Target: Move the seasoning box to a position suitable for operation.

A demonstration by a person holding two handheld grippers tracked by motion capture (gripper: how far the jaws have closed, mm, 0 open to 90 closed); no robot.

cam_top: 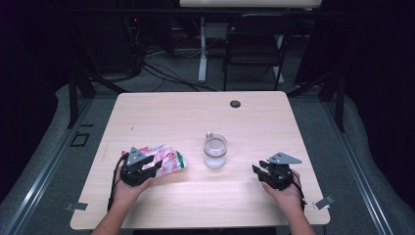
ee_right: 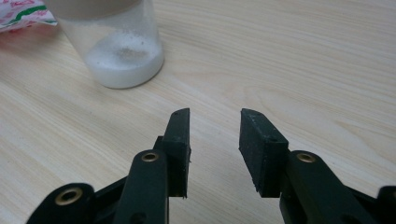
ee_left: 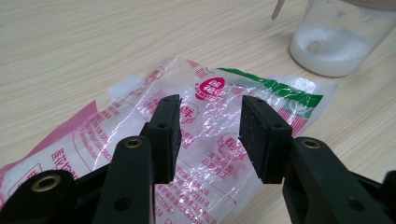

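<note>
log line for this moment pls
left tongs: open over plastic bag | right tongs: open, on bare table | jar: upright between

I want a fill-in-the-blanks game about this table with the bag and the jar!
1. The left claw hangs open over a crinkly plastic ____ with pink and green print.
2. The clear jar holds a layer of ____ powder at its bottom.
3. The right claw is open, with only bare ____ between its jaws.
4. In the high view, the jar stands to the ____ of the bag.

Missing words: bag; white; table; right
</note>
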